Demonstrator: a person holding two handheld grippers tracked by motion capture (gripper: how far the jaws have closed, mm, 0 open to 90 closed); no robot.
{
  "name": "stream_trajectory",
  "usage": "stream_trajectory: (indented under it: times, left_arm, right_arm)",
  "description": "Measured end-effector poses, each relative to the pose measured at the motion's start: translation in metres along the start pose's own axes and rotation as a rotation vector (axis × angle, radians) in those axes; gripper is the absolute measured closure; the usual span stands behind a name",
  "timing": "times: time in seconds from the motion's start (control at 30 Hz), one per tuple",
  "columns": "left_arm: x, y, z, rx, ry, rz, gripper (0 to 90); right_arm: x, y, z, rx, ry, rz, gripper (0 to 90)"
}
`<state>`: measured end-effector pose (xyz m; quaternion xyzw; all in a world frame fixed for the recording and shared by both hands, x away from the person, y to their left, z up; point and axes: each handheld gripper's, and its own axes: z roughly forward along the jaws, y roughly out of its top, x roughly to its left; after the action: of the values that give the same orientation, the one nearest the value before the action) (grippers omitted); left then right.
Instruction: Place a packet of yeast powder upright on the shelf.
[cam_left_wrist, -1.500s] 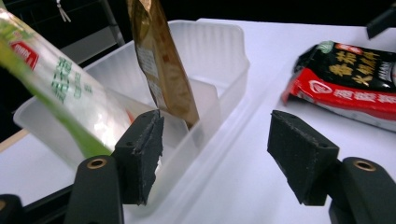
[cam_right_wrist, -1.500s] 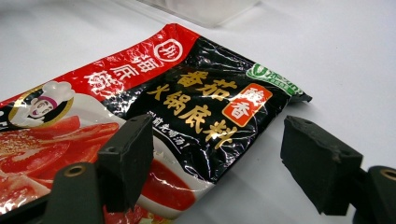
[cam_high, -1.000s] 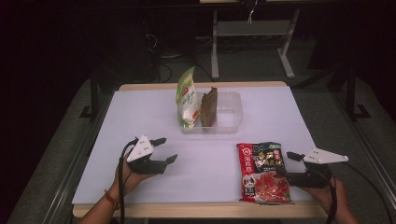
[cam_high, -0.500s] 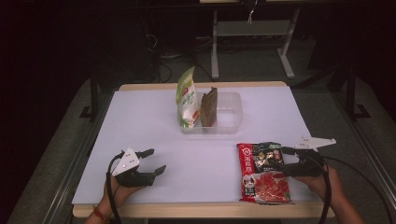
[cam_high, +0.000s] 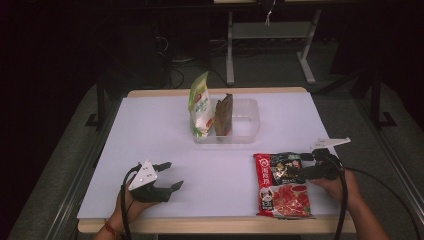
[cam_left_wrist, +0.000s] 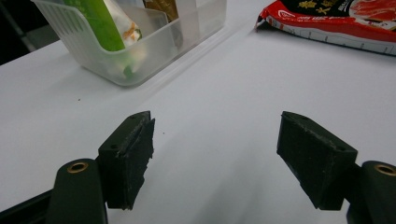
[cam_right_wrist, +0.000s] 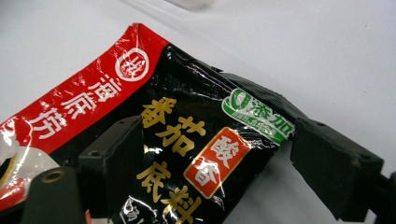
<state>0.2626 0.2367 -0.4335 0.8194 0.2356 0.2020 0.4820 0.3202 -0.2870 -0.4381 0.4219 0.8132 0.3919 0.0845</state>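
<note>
Red packet (cam_high: 281, 184), right claw (cam_high: 301, 164) closer now

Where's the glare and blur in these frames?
Right gripper view: specular glare on the crinkled red-and-black sauce packet, near jaws soft. Left gripper view: clear plastic bin slightly out of focus, table evenly lit. High view: white table bright, surroundings nearly black, overall soft.

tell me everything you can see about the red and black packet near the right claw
The red and black packet is a glossy, crinkled plastic pouch, lying flat on the white table near its front right edge. A red band with white characters runs along one side; the black part carries gold characters and a green badge, with a red food picture below. The right claw straddles its far corner, jaws apart.
</note>
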Motion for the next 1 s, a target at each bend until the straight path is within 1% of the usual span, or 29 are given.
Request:
stream_trajectory:
  times: [0.03, 0.07, 0.1, 0.13, 0.17, 0.2, 0.23, 0.3, 0.33, 0.37, 0.4, 0.43, 0.47, 0.5, 0.53, 0.6, 0.67, 0.73, 0.8, 0.83, 0.87, 0.93, 0.97, 1.0]
  left_arm:
    - [0.000, 0.000, 0.000, -0.004, -0.004, -0.011, 26.1]
    - [0.000, 0.000, 0.000, -0.004, -0.004, -0.011, 26.2]
    - [0.002, -0.001, 0.002, 0.001, -0.022, -0.034, 26.2]
    - [0.002, -0.001, 0.002, 0.001, -0.022, -0.034, 26.2]
    - [0.002, -0.001, 0.007, 0.021, -0.070, -0.072, 26.2]
    - [0.001, -0.001, 0.009, 0.029, -0.080, -0.071, 26.2]
    - [-0.001, 0.000, 0.011, 0.040, -0.088, -0.055, 26.1]
    - [-0.005, 0.002, 0.014, 0.043, -0.117, -0.047, 26.0]
    - [-0.005, 0.002, 0.014, 0.043, -0.117, -0.047, 26.1]
    - [-0.007, 0.004, 0.015, 0.040, -0.141, -0.048, 26.1]
    - [-0.007, 0.004, 0.017, 0.039, -0.171, -0.072, 26.2]
    - [-0.008, 0.005, 0.019, 0.042, -0.191, -0.085, 26.2]
    - [-0.008, 0.006, 0.022, 0.047, -0.202, -0.090, 26.2]
    - [-0.008, 0.006, 0.022, 0.047, -0.202, -0.090, 26.2]
    - [-0.010, 0.010, 0.032, 0.060, -0.259, -0.112, 26.2]
    - [-0.016, 0.015, 0.044, 0.079, -0.285, -0.101, 26.2]
    - [-0.022, 0.019, 0.056, 0.102, -0.326, -0.107, 26.1]
    - [-0.026, 0.021, 0.064, 0.126, -0.337, -0.093, 26.1]
    - [-0.027, 0.024, 0.073, 0.148, -0.360, -0.110, 26.1]
    - [-0.027, 0.024, 0.073, 0.148, -0.360, -0.110, 26.0]
    - [-0.027, 0.029, 0.081, 0.147, -0.359, -0.124, 26.0]
    - [-0.029, 0.034, 0.089, 0.153, -0.369, -0.106, 26.0]
    - [-0.029, 0.034, 0.089, 0.153, -0.369, -0.106, 26.0]
    - [-0.030, 0.040, 0.100, 0.160, -0.366, -0.103, 26.0]
  right_arm:
    - [0.000, 0.000, 0.000, -0.001, -0.001, 0.000, 17.0]
    - [0.000, 0.000, 0.000, 0.000, -0.002, 0.000, 17.1]
    - [-0.001, 0.000, 0.001, 0.005, -0.004, -0.003, 17.1]
    - [-0.001, 0.000, 0.001, 0.005, -0.004, -0.003, 17.1]
    - [-0.002, -0.001, 0.001, 0.003, 0.002, 0.012, 16.6]
    - [-0.002, -0.002, 0.001, 0.002, 0.013, 0.022, 16.0]
    - [-0.002, -0.003, 0.001, 0.002, 0.015, 0.023, 15.8]
    - [0.001, -0.007, 0.003, 0.015, 0.020, 0.030, 16.4]
    - [0.001, -0.009, 0.004, 0.032, 0.049, 0.032, 22.3]
    - [0.005, -0.013, 0.006, 0.062, 0.082, 0.024, 17.2]
    - [0.008, -0.014, 0.007, 0.060, 0.082, 0.015, 16.6]
    - [0.012, -0.016, 0.005, 0.064, 0.086, 0.015, 16.6]
    - [0.013, -0.017, 0.003, 0.074, 0.089, 0.018, 16.8]
    - [0.013, -0.017, 0.003, 0.074, 0.089, 0.018, 16.8]
    - [0.015, -0.019, 0.000, 0.085, 0.102, 0.018, 16.9]
    - [0.017, -0.021, -0.002, 0.094, 0.118, 0.020, 16.9]
    - [0.019, -0.021, -0.003, 0.111, 0.128, 0.017, 16.8]
    - [0.022, -0.021, -0.005, 0.136, 0.140, 0.010, 16.8]
    - [0.023, -0.021, -0.006, 0.158, 0.152, 0.005, 16.9]
    - [0.023, -0.021, -0.006, 0.158, 0.152, 0.005, 16.9]
    - [0.026, -0.020, -0.008, 0.187, 0.158, 0.006, 16.9]
    - [0.027, -0.020, -0.009, 0.201, 0.159, 0.009, 16.9]
    - [0.028, -0.021, -0.009, 0.201, 0.162, 0.015, 16.9]
    - [0.029, -0.022, -0.010, 0.202, 0.167, 0.017, 17.4]
